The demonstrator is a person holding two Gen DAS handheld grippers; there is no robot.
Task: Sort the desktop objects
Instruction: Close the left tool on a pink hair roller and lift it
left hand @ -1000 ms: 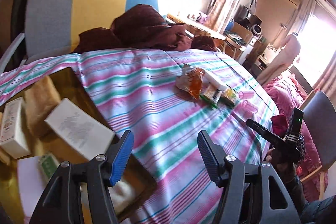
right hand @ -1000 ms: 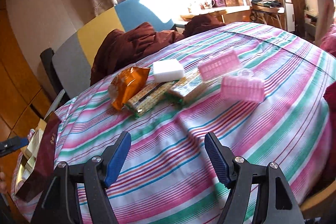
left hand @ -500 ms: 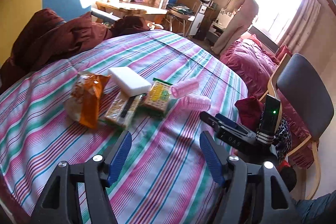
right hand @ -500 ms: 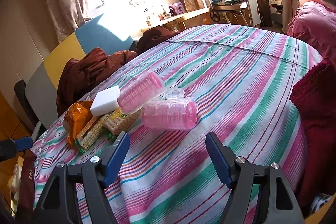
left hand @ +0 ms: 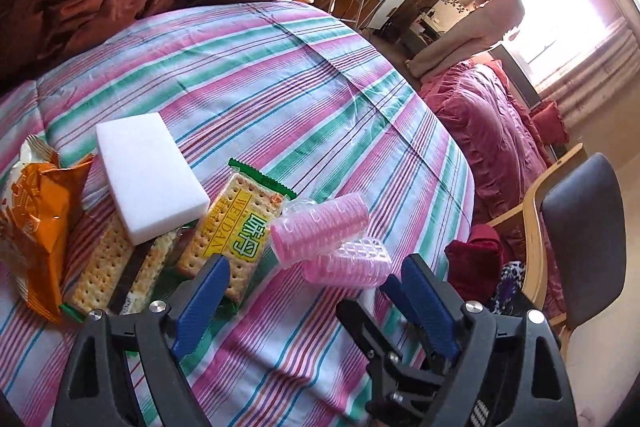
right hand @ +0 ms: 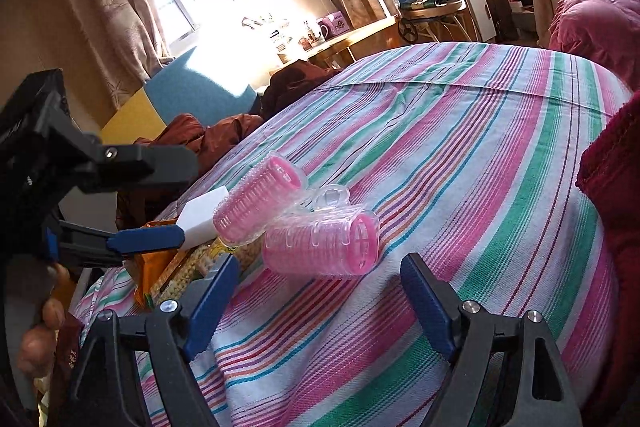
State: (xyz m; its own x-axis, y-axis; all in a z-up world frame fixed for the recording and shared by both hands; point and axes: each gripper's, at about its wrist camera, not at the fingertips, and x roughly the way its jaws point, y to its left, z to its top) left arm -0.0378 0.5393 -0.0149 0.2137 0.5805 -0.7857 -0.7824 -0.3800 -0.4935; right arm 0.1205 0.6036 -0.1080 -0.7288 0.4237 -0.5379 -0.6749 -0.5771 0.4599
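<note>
Right gripper (right hand: 320,301), jaws spread & empty, is hovering just short of the near roller (right hand: 322,245), lying crosswise dead ahead on the cloth (right hand: 460,155). L gripper (left hand: 316,303), also spread & empty, is sitting beside it, less square. Far roller (right hand: 256,201) is touching behind. Crackers (left hand: 236,227) reading "WEIDAN".

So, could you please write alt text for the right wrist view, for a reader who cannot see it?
The open right hand-held gripper points at two pink hair rollers lying on a striped tablecloth. To their left lie a white sponge and snack packets, with the open left hand-held gripper beside them.
</note>
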